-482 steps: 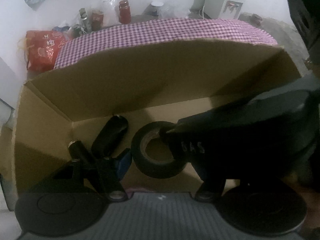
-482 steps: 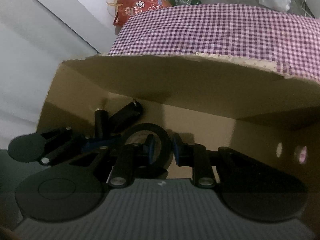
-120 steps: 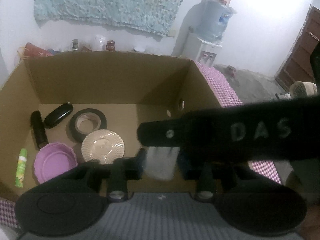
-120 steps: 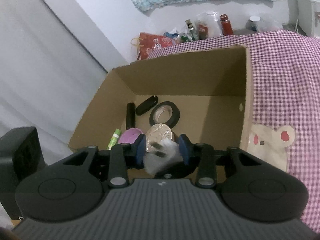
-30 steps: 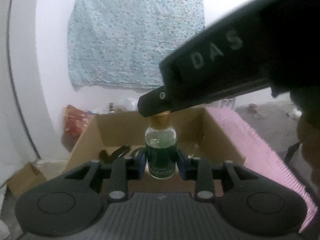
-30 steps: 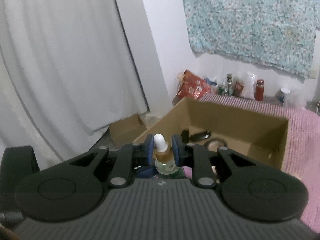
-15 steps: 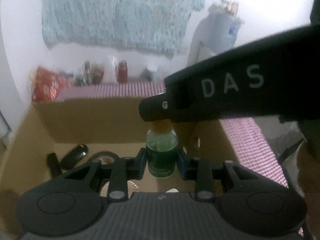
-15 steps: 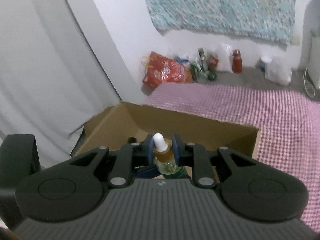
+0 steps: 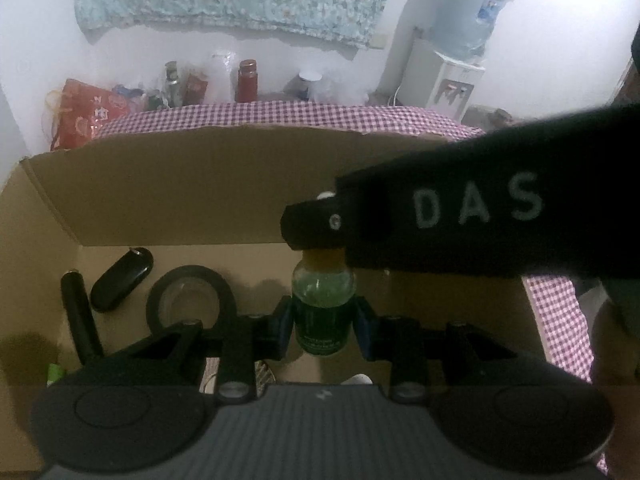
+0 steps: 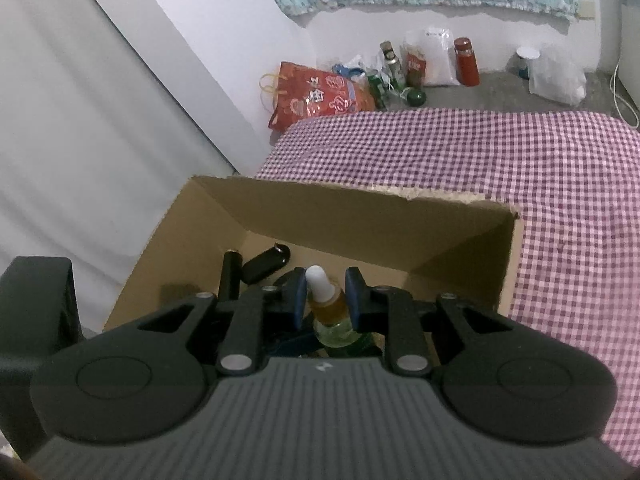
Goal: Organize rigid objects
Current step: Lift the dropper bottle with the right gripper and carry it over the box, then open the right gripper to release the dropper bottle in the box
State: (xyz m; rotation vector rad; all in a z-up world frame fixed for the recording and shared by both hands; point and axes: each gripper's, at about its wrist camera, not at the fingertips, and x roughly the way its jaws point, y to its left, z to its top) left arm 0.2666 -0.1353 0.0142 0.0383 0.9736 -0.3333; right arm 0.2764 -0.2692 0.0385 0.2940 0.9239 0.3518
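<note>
**Lowering the dropper bottle toward the box**

Looking through your left wrist camera, you have the left gripper (image 9: 324, 326) around the green body of the dropper bottle (image 9: 323, 312), its blue fingers (image 9: 282, 327) flanking the glass; whether they press or only bracket it cannot be told. The right gripper (image 9: 316, 228) reaches in from the right and sits on the amber neck. The bottle hangs above the cardboard box (image 9: 192, 196), not yet set down. Already on the box floor at the left are a black tape roll (image 9: 188, 300), a dark glasses case (image 9: 122, 280) and a black tube (image 9: 78, 320); a pale plate edge (image 9: 264, 376) and a green stick (image 9: 54, 374) peek out near your gripper.

From your right wrist camera, the right gripper's fingers (image 10: 297, 300) stand narrow on either side of the bottle's neck and look closed on it, with the white dropper tip between them. The box rests on a checked purple cloth (image 10: 520, 184), and none of the cloth in view carries loose items.

Judging by this, much of the sorting looks done; you have yet to place this bottle and let go.
</note>
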